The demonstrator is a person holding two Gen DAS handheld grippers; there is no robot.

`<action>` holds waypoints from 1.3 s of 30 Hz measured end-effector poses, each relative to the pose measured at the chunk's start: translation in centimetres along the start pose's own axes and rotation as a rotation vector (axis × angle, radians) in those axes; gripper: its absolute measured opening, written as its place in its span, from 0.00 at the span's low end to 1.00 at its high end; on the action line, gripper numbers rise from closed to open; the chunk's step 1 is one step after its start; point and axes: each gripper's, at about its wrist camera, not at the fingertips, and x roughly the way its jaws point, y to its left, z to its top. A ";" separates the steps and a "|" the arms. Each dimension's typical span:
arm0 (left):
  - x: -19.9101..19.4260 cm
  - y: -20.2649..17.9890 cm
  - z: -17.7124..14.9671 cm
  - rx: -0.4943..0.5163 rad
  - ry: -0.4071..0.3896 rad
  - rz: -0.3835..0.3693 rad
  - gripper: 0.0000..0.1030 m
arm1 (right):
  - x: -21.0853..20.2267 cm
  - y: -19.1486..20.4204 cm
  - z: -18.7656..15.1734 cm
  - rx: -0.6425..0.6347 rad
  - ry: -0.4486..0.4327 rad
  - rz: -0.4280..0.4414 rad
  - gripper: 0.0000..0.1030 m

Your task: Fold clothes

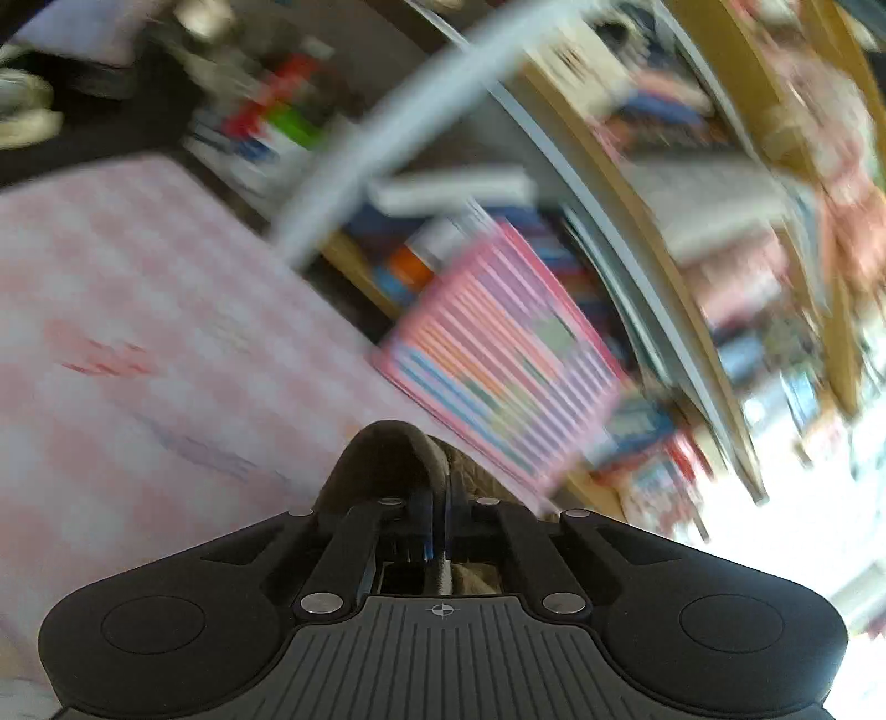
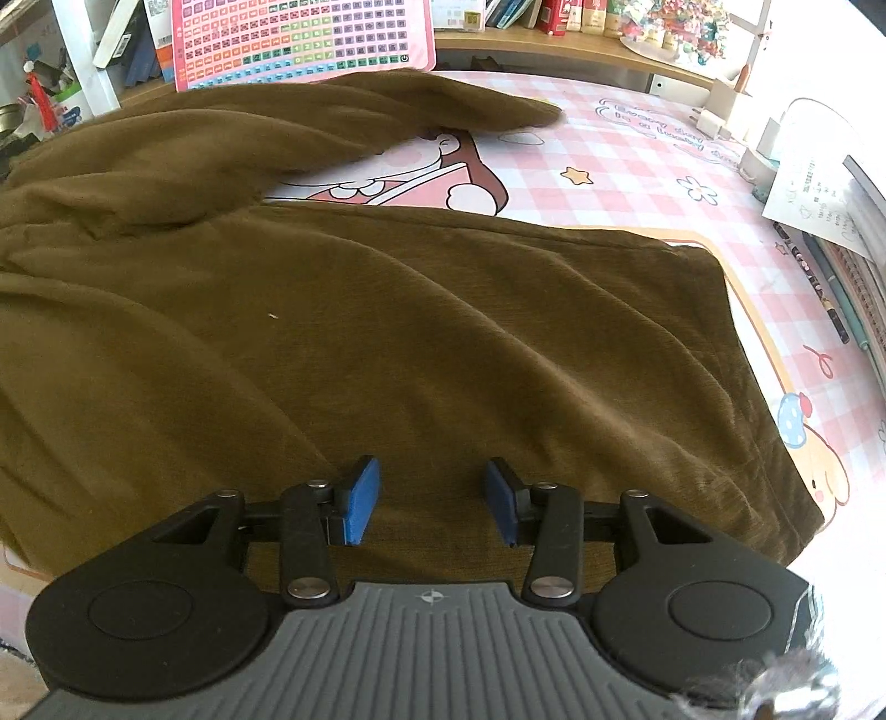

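While unreadable, pink chart (image 2: 299, 39) upright.

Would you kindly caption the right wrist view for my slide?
Open right claw above a brown garment spread on a pink checked tablecloth.

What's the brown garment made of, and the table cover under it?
Brown garment: looks like soft napped knit, maybe fleece or velour; matte, fuzzy sheen, loose rolling creases. Table cover: probably printed vinyl or coated mat; lies flat, smooth, slight gloss, pink check with cartoons.
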 end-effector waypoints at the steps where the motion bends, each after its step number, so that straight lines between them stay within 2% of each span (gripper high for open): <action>1: 0.6 0.7 0.2 0.029 0.028 0.052 0.02 | 0.1 0.1 0.1 -0.004 0.000 0.002 0.41; 3: 2.5 2.1 0.0 0.085 0.126 0.160 0.03 | 0.2 0.3 0.3 -0.012 0.001 0.005 0.43; 4: 3.2 2.6 -0.2 0.107 0.162 0.190 0.04 | 0.3 0.4 0.4 -0.016 0.002 0.007 0.44; 5: 3.6 2.8 -0.4 0.120 0.172 0.196 0.09 | 0.3 0.5 0.5 -0.021 0.003 0.008 0.44; 9: 3.4 3.3 -0.2 0.082 0.185 0.175 0.13 | 0.4 0.8 0.7 -0.036 0.004 0.013 0.44; 11: 3.0 3.0 0.1 0.081 0.192 0.183 0.21 | 0.5 0.9 0.7 -0.035 0.005 0.014 0.45; 14: 1.3 2.2 -0.1 0.087 0.201 0.154 0.21 | 0.5 0.8 0.7 -0.027 0.003 0.012 0.46; 20: -2.1 1.9 -3.2 0.082 0.315 0.132 0.21 | 0.5 1.2 0.8 -0.018 0.001 0.007 0.48; 24: -4.0 1.7 -5.1 0.054 0.385 0.078 0.21 | 0.5 1.6 0.8 -0.015 0.006 0.005 0.48; 28: -4.8 1.5 -6.7 0.077 0.459 0.050 0.20 | 0.4 1.9 1.0 -0.005 0.008 0.001 0.46; 30: -4.9 2.2 -7.0 0.068 0.451 0.079 0.05 | 0.3 2.1 1.1 0.002 0.006 -0.002 0.46; 34: -6.4 5.3 -5.7 -0.040 0.340 0.142 0.03 | 0.0 2.7 1.2 -0.001 -0.001 -0.006 0.46; 39: -8.8 7.2 -5.4 -0.040 0.339 0.148 0.03 | 0.2 3.8 0.5 -0.022 0.024 -0.001 0.46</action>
